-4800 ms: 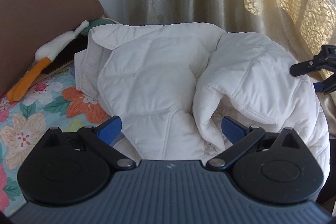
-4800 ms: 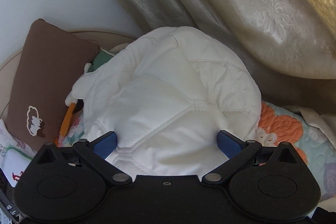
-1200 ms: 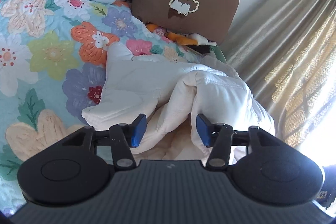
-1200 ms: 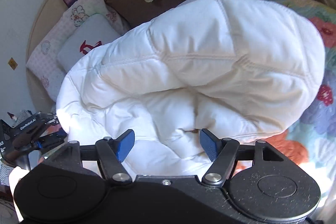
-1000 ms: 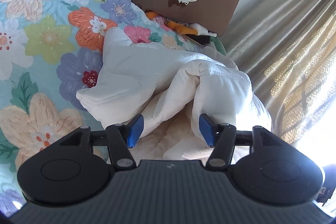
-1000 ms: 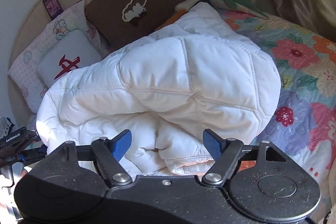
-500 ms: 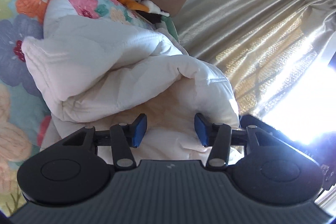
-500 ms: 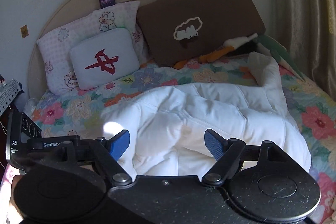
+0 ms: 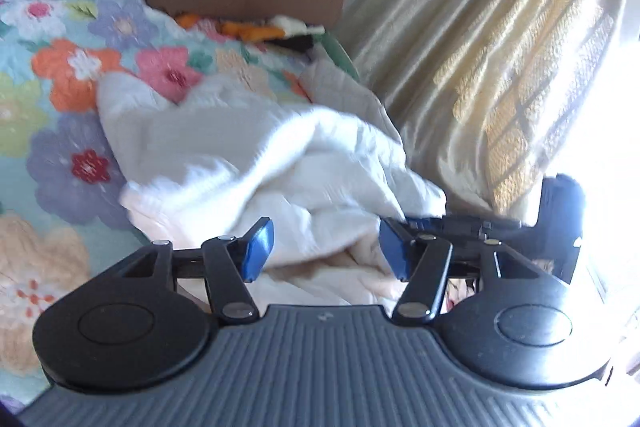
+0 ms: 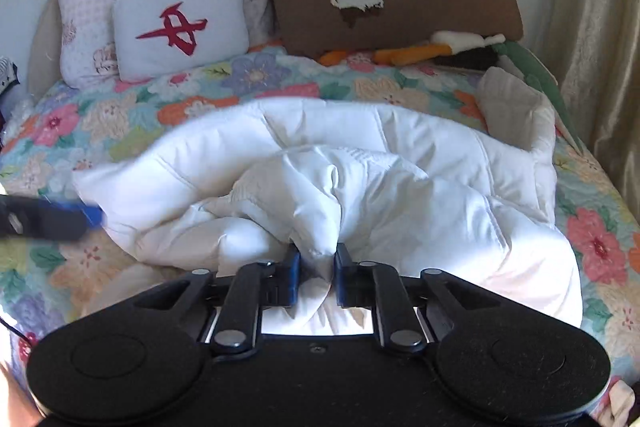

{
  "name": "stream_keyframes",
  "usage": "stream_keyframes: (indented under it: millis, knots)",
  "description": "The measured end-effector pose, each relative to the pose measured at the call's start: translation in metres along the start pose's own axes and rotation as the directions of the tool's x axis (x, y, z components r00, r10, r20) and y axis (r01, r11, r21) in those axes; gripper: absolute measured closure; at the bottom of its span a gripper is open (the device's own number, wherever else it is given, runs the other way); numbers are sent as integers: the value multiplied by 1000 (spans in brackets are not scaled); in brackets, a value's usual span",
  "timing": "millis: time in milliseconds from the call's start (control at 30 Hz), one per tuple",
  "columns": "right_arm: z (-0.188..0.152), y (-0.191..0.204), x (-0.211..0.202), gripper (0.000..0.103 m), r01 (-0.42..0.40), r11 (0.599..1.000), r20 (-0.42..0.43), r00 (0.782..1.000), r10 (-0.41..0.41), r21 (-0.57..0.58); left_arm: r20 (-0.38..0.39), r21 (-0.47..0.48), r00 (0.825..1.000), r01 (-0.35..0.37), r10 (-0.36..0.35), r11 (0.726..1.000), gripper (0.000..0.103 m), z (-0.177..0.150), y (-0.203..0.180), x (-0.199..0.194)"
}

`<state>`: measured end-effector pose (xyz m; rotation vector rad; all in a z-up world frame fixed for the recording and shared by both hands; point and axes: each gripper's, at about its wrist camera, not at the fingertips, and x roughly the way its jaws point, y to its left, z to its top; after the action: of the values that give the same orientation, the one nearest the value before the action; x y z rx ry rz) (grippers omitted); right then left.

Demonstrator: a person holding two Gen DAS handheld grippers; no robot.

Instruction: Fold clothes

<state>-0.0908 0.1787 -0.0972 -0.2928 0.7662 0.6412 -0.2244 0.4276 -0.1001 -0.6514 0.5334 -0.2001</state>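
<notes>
White quilted padded fabric, a puffy garment [image 10: 400,179], is heaped in the middle of the flowered bedspread [image 10: 240,79], and a pinch of it is being clamped by the closing right gripper [image 10: 317,269]. The left gripper [image 9: 324,247] is opening, its blue pads [image 9: 259,247] apart over a loose fold that is not pressed. A thicker edge should be taken by the left before anything is lifted, so that the layer is drawn flat and not bunched.

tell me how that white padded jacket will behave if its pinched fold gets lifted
The white padded jacket looks puffy and limp, so it would likely sag. The right gripper, closing on one fold, probably lifts just that part. It seems light.
</notes>
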Motion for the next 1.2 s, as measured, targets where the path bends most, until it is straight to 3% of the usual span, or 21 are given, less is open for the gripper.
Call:
stream_keyframes:
  millis: [100,200,300,433,500,567,667,767,867,933,967,1000,1067,1200]
  knots:
    - [-18,-19,0,90,26,999,-42,999,-24,43,51,-79,997,-47,51,996,36,2,21,-4]
    - [-34,-29,-1,90,59,997,-67,996,-56,39,5,-156,993,-114,116,981,35,0,35,12]
    - [-41,-37,3,90,64,996,-96,994,-58,56,-42,-149,992,-126,121,981,28,-3,31,27]
    - [-49,-34,16,90,50,998,-121,992,-44,49,20,-114,991,-132,135,985,12,-8,22,44]
    - [-56,-28,19,89,46,998,-119,992,-41,39,2,-96,993,-121,122,988,17,-9,23,55]
    - [-62,-22,16,87,40,999,-106,994,-37,30,-56,-35,993,-110,108,993,72,-8,19,63]
    - [-63,-19,3,84,42,998,-81,996,-39,40,-18,-13,994,-111,111,994,86,-8,14,53]
    - [-55,-11,-19,82,58,997,-52,997,-56,42,26,-28,997,-75,76,997,89,-7,13,41]
    - [-41,14,-47,73,106,992,33,994,-104,-73,58,-25,997,-50,52,998,89,-6,11,34]
    - [-36,32,-66,48,109,984,120,988,-92,-138,75,-32,997,-13,15,999,89,-5,11,31]
    - [-33,42,-74,30,90,982,164,984,-63,-167,86,-46,996,17,-13,999,89,-5,13,30]
    - [-29,51,-81,20,74,977,202,979,-33,-199,94,-65,995,51,-45,997,89,-5,15,30]
    - [-21,71,-84,16,56,960,243,970,13,-275,116,-99,987,123,-111,987,89,-4,19,29]
    - [-19,101,-50,16,99,916,220,975,-12,-389,143,-99,969,215,-200,972,89,-7,20,24]
